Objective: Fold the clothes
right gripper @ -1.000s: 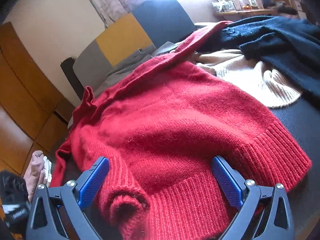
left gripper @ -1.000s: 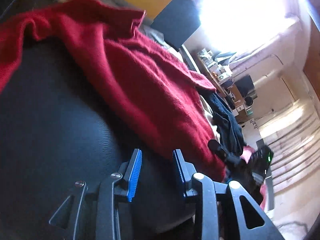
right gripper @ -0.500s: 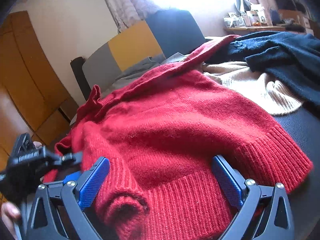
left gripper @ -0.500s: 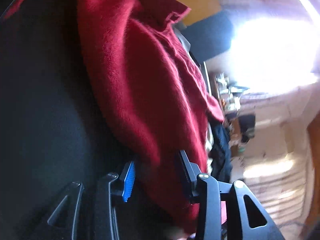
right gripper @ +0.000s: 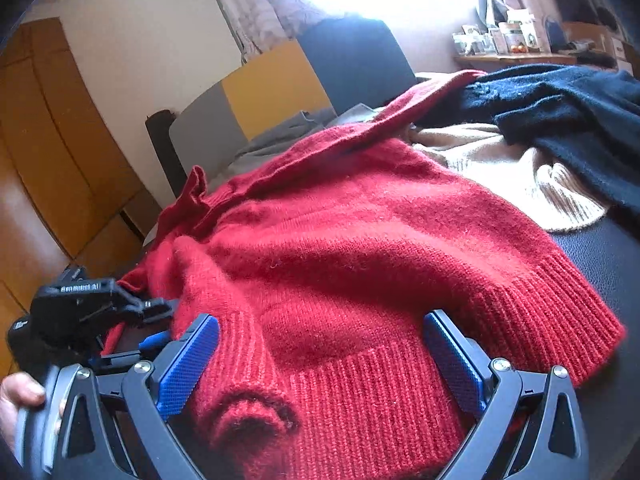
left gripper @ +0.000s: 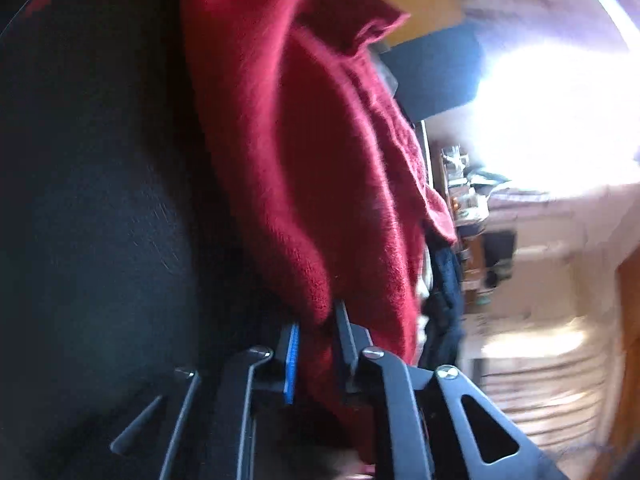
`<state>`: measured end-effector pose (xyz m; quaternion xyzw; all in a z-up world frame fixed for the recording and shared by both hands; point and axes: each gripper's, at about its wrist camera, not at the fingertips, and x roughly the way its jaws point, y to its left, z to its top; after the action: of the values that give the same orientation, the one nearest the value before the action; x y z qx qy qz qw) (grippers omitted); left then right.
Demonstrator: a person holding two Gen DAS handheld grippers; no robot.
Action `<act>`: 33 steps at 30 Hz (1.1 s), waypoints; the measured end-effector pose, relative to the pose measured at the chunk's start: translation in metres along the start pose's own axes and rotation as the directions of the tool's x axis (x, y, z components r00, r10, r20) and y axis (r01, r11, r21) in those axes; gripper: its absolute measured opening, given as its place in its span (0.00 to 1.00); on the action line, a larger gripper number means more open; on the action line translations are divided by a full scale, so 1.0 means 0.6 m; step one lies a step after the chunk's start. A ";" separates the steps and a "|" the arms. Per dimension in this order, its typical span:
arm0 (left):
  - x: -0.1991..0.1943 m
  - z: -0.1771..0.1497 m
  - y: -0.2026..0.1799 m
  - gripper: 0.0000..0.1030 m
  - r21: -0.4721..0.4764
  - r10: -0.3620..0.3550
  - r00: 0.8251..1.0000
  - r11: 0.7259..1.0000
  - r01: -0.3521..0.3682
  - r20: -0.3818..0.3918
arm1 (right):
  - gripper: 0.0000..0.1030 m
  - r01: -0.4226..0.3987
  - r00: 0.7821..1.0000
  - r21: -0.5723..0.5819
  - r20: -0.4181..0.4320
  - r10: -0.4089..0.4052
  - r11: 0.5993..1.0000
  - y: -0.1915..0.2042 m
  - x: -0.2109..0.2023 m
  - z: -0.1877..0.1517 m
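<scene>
Two tongs: left (left gripper: 316, 344) pinches red sweater (right gripper: 360, 248), right (right gripper: 320, 364) spread; label unreadable.

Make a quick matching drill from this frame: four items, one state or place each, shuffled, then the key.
Items:
1. left gripper
2. right gripper
3. cream knit
4. navy sweater

States/places:
A. jaws wide apart, straddling the red sweater hem
B. far right of the pile, partly over the pale knit
C. jaws close together, red fabric between the pads
D. between the red and the dark blue garments

Pairs: 1-C, 2-A, 3-D, 4-B
</scene>
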<state>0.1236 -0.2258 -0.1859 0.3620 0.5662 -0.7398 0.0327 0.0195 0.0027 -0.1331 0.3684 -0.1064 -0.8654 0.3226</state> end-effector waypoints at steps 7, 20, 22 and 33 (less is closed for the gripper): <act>-0.071 0.003 0.002 0.07 0.074 -0.045 0.998 0.996 0.042 0.035 | 1.00 0.058 0.991 -0.106 -0.117 -0.071 0.993 0.042 0.012 -0.002; -0.162 -0.007 0.068 0.15 0.071 -0.065 0.998 0.995 0.064 0.020 | 1.00 0.056 0.991 0.064 -0.127 -0.048 0.996 0.036 -0.043 0.002; -0.142 -0.021 0.061 0.15 0.093 -0.052 0.999 0.994 0.053 -0.007 | 1.00 0.077 0.993 -0.001 -0.089 -0.077 0.997 0.055 -0.056 0.000; -0.113 -0.049 0.067 0.24 0.121 -0.028 0.993 0.992 0.042 -0.114 | 0.98 0.171 0.966 -0.460 -0.095 -0.240 0.871 0.159 0.004 -0.041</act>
<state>0.2067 -0.2394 -0.1825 0.3943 0.5266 -0.7524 -0.0345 0.0816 -0.0710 -0.1117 0.3570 0.1601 -0.8659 0.3115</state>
